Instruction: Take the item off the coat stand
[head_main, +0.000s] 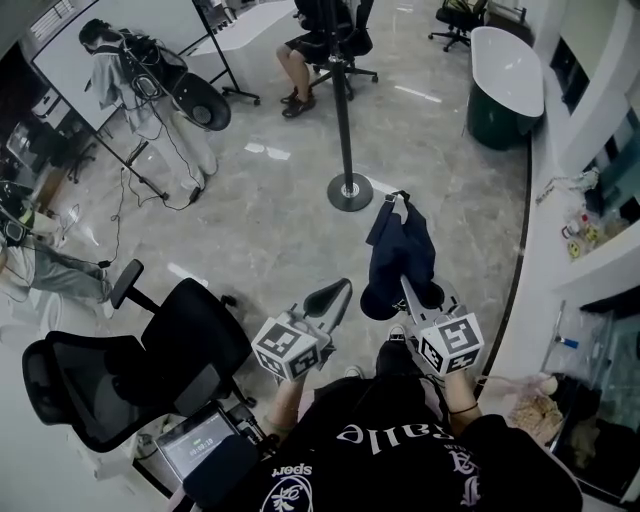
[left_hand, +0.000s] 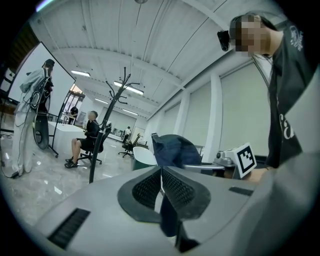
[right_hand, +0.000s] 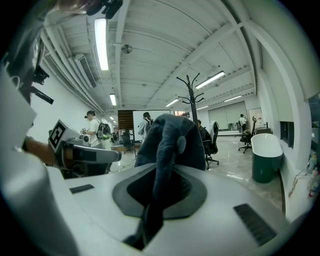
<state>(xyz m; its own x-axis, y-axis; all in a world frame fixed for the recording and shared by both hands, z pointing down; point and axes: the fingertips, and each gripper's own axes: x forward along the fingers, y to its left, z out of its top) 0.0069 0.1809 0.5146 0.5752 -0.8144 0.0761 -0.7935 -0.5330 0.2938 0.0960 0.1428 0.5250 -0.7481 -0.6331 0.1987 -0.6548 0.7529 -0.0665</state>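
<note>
The dark blue cap (head_main: 400, 250) is clamped in the right gripper (head_main: 408, 292), hanging at its 12 o'clock, off the coat stand (head_main: 345, 110) at 11 o'clock, while the left gripper (head_main: 335, 296) is closed on nothing.

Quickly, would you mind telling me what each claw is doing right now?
Left claw: closed, empty.
Right claw: closed on the dark blue fabric item.

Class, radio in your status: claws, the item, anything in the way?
Right claw shut on navy cap, clear of the coat stand. Left claw shut, empty. Nothing blocking.
</note>
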